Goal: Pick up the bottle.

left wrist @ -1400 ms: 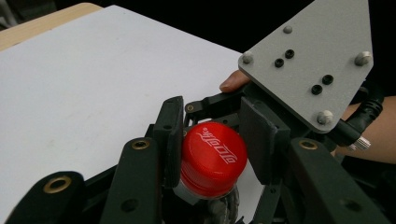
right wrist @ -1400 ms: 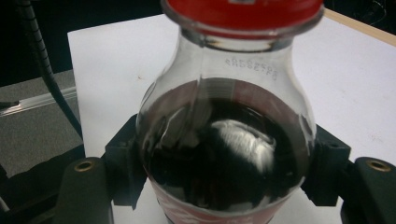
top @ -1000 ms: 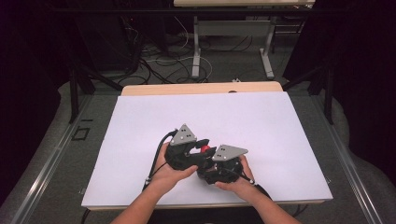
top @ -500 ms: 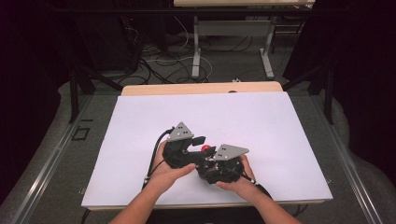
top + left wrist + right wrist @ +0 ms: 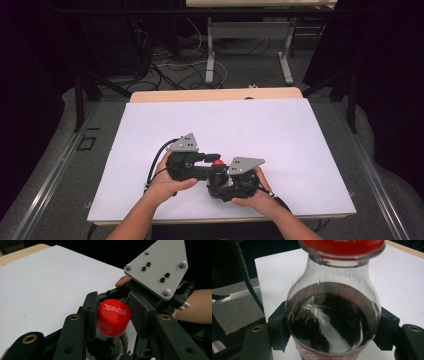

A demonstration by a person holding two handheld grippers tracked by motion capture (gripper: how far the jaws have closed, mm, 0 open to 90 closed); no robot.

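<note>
Clamping the bottle [image 5: 332,322] body, the right hand-held gripper [image 5: 239,186] steadies it while the left hand-held gripper [image 5: 113,315] grips its red cap [image 5: 113,316].

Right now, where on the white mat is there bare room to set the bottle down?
The white mat is bare from the grippers to its far edge, and along both side edges. It is crowded near the front, where the left gripper and right gripper hold the bottle.
</note>
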